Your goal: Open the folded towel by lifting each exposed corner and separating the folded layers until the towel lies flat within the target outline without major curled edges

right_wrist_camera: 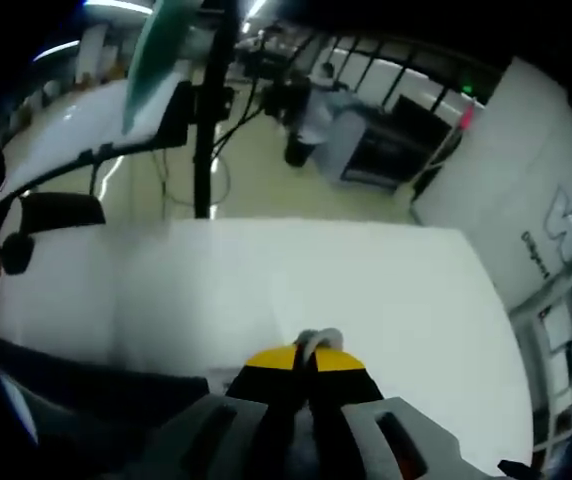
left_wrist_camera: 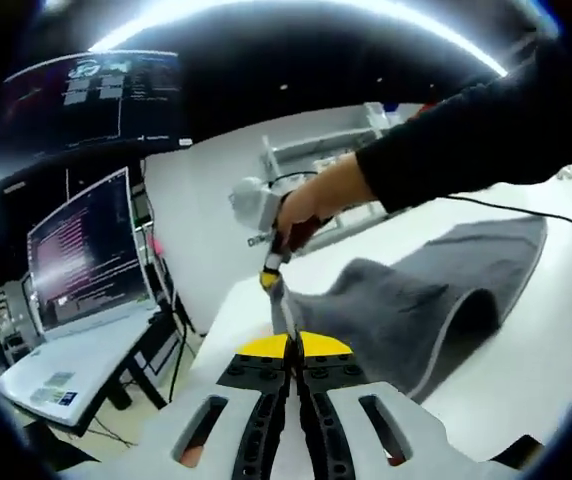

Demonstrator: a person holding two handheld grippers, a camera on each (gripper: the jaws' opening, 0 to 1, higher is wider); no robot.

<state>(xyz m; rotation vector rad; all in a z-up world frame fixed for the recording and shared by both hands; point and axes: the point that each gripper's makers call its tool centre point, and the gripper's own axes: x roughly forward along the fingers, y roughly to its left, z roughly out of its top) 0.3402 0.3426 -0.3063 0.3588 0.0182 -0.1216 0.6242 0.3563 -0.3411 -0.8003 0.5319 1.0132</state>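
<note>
Lying partly lifted on the white table (left_wrist_camera: 526,350), the grey towel (left_wrist_camera: 436,300) has its far part flat while the near part rises in a hump toward both grippers. The left gripper (left_wrist_camera: 294,345) has its yellow-tipped jaws pressed together on the towel's near corner. Just beyond that corner, the right gripper (left_wrist_camera: 271,275), held in a hand (left_wrist_camera: 316,200) with a dark sleeve, pinches the towel edge too. Its own view shows a grey fold (right_wrist_camera: 316,340) between closed jaws. Monitors (left_wrist_camera: 81,250) stand left of the table.
</note>
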